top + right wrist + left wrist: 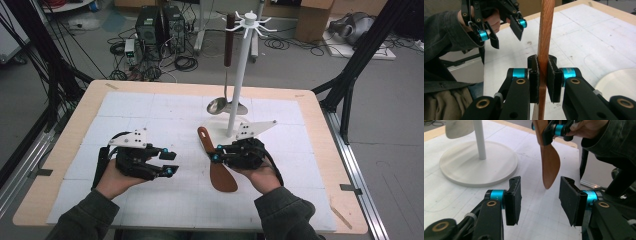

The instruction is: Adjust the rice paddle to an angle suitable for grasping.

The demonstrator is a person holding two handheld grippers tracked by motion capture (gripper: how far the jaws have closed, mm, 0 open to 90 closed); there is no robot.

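Note:
A brown wooden spatula (pixel 220 172) hangs blade-down just above the white mat, right of centre. My right gripper (pixel 216 154) is shut on its handle (pixel 546 30), the pads pressing both sides (pixel 542 72). In the left gripper view the blade (pixel 550 165) hangs a little beyond my left gripper (pixel 540 197), whose jaws stand open with nothing between them. That left gripper (pixel 172 163) sits left of the spatula over the mat, apart from it. The right gripper view shows it (pixel 507 35) open at the upper left.
A white hook stand (pixel 239 75) rises behind the right gripper on a round base (pixel 474 162). A ladle with a brown handle (pixel 227 40) hangs from it, bowl (pixel 217 105) low. The white mat (pixel 150 110) covers a wooden table.

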